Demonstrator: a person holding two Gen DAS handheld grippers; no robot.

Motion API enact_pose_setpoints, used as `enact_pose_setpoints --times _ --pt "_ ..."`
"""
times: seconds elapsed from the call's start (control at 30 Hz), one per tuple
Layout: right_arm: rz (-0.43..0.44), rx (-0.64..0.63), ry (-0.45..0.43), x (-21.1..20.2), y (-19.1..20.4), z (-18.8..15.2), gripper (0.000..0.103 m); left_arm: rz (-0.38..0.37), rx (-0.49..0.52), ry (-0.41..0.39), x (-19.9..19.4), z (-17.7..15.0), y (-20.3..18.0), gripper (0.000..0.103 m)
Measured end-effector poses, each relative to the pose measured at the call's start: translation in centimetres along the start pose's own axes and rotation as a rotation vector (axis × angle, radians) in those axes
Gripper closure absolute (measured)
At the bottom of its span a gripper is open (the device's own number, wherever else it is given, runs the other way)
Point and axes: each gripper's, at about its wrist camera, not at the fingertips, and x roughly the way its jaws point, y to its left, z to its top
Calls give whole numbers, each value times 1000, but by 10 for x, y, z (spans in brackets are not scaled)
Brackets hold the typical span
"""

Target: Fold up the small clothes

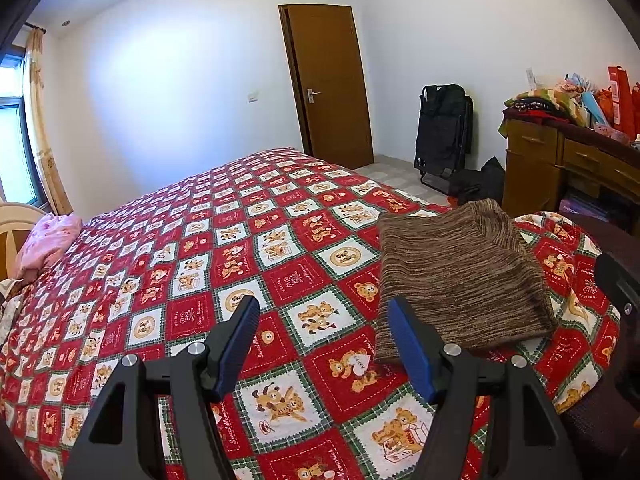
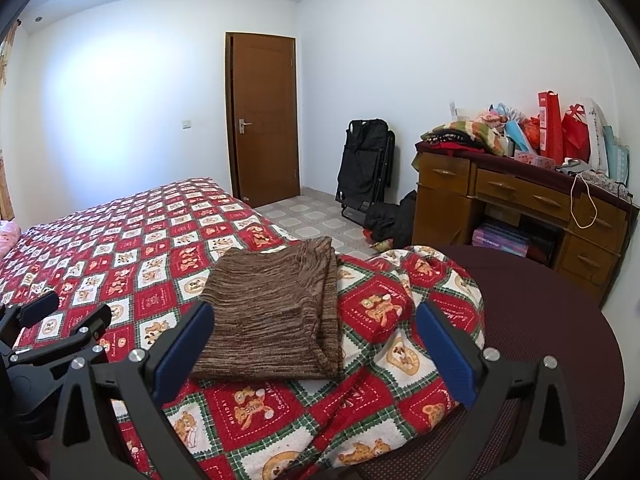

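A brown striped knit garment (image 1: 460,276) lies folded into a flat rectangle on the red bear-patterned quilt (image 1: 240,240), near the bed's right side. My left gripper (image 1: 324,312) hovers open just left of the garment's near corner, with nothing between its blue pads. In the right wrist view the same brown garment (image 2: 272,312) lies straight ahead. My right gripper (image 2: 314,318) stands open around its near edge without touching it. The left gripper (image 2: 68,316) shows at the left edge of that view, over the quilt (image 2: 120,248).
A pink cloth (image 1: 48,240) is bunched at the bed's far left. A dark maroon cushion (image 2: 560,340) borders the quilt on the right. Beyond stand a wooden desk (image 2: 500,208) piled with bags and clothes, a folded black chair (image 2: 366,160) and a brown door (image 2: 264,120).
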Motion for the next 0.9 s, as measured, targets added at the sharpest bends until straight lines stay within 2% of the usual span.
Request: enact_pose_setpoints --times 0.7,0.9 --pt "-12 0 -3 2 1 -3 0 -11 10 23 6 -2 -3 35" --pt "-13 3 6 3 0 -4 0 -38 -5 3 5 -2 0 35"
